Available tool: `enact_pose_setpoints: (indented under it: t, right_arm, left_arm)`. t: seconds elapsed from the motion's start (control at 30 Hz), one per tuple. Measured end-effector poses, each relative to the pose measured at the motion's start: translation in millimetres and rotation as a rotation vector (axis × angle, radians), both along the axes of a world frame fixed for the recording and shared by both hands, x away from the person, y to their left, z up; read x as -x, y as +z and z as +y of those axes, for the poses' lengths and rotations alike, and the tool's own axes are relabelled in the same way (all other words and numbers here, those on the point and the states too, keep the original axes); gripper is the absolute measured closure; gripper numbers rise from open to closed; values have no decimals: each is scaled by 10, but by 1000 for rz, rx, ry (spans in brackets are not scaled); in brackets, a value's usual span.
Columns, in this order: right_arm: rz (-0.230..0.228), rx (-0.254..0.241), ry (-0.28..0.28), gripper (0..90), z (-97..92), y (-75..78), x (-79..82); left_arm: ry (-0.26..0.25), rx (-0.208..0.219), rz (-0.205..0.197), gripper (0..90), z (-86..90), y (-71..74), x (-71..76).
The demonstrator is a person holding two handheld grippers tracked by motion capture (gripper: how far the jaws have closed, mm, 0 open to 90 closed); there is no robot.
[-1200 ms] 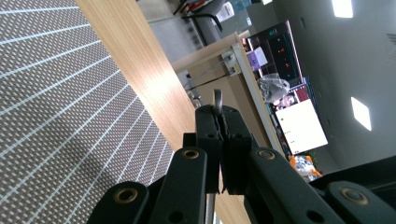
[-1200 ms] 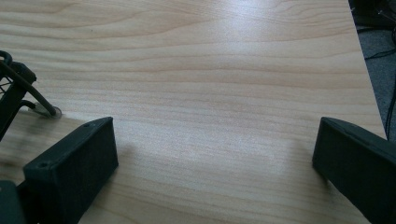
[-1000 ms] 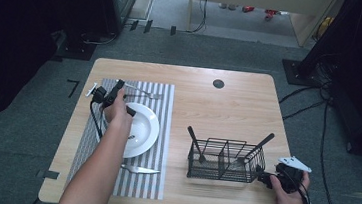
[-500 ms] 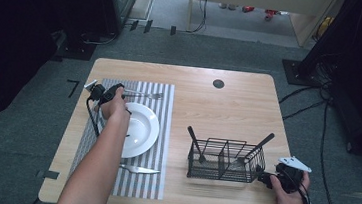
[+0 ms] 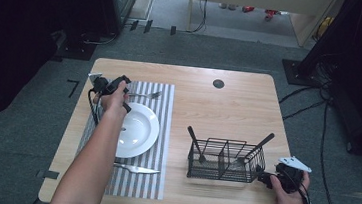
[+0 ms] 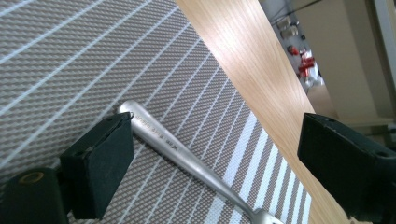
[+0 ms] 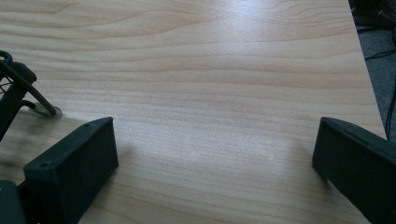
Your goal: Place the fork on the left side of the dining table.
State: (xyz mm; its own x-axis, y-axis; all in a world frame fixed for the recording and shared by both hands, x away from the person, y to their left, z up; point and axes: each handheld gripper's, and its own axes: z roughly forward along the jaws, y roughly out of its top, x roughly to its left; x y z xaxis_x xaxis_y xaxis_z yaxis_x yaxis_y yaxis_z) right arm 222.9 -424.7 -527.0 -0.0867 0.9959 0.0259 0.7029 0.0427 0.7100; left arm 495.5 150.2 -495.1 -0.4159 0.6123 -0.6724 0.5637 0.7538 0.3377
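Note:
A silver fork [image 5: 145, 95] lies on the striped placemat [image 5: 163, 110] beyond the white plate [image 5: 136, 128]. My left gripper [image 5: 125, 94] sits at the fork's handle end. Its jaws have just been opening. In the left gripper view the left gripper [image 6: 215, 137] is open, and the fork handle [image 6: 177, 149] lies flat on the placemat [image 6: 70, 60] between the jaws, close to the left one and not pinched. My right gripper [image 5: 263, 178] rests by the right end of the black wire basket [image 5: 226, 159]. The right gripper [image 7: 215, 140] is open over bare wood.
A knife [image 5: 135, 169] lies on the placemat in front of the plate. The wire basket holds a couple of utensils with dark handles [image 5: 193, 136]. Its corner [image 7: 14, 93] is at the left of the right gripper view. A round dark grommet [image 5: 218, 83] sits in the table's far side.
My left gripper's jaws have opened off the fork handle and the hand has drawn back a little to the left. The fork stays on the placemat. The right hand has not moved.

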Motion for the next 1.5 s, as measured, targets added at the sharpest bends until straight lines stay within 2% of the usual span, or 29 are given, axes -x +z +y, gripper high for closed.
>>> enact_pose_setpoints:
  t: [0.07,0.1,0.17,0.33,0.43,0.57,0.67,0.73,0.77,0.87,1.0,1.1,1.17,1.23,1.3,1.33,1.4,1.5]
  right_arm:
    - [2,-1,-3,0,2,1,1]
    - [2,-1,-3,0,2,1,1]
    - [1,-1,-2,0,1,1,1]
    - [0,0,0,0,0,0,0]
    - [2,-1,-3,0,2,1,1]
    - [2,-1,-2,0,2,1,1]
    - [1,-1,-1,0,1,0,0]
    - [1,-1,-2,0,1,1,1]
    - [1,-2,-3,0,2,1,1]
    - [2,-2,-3,0,2,1,1]
    - [1,-1,-2,0,2,1,1]
    - [1,-1,-2,0,2,1,1]
    - [1,-1,-2,0,2,1,1]
    - [1,-1,-2,0,2,1,1]
    - [1,-1,-2,0,2,1,1]
    - [1,-1,-2,0,2,1,1]
    - [1,-1,-2,0,2,1,1]
    - [1,-1,-2,0,2,1,1]
  left_arm:
    - [-34,28,7,105,17,13,-51]
    - [-34,28,7,105,17,13,-51]
    - [-77,50,0,105,16,8,-80]
    - [-91,76,-7,107,66,12,-105]
    - [-87,86,15,138,97,11,-78]
    - [-94,73,-9,140,110,50,-61]
    - [-116,31,-25,140,121,89,-22]
    - [-153,-9,-58,139,133,119,34]
    - [-153,-9,-58,139,133,119,34]
    - [-201,-73,-77,140,150,175,103]
    - [-246,-152,-142,140,158,273,203]
    - [-297,-246,-181,140,149,344,299]
    - [-330,-275,-205,140,148,380,358]
    - [-345,-301,-208,140,152,404,406]
    - [-376,-353,-229,140,169,438,477]
    - [-376,-353,-229,140,169,438,477]
    - [-411,-402,-236,140,166,465,548]
    - [-433,-427,-243,139,155,483,595]
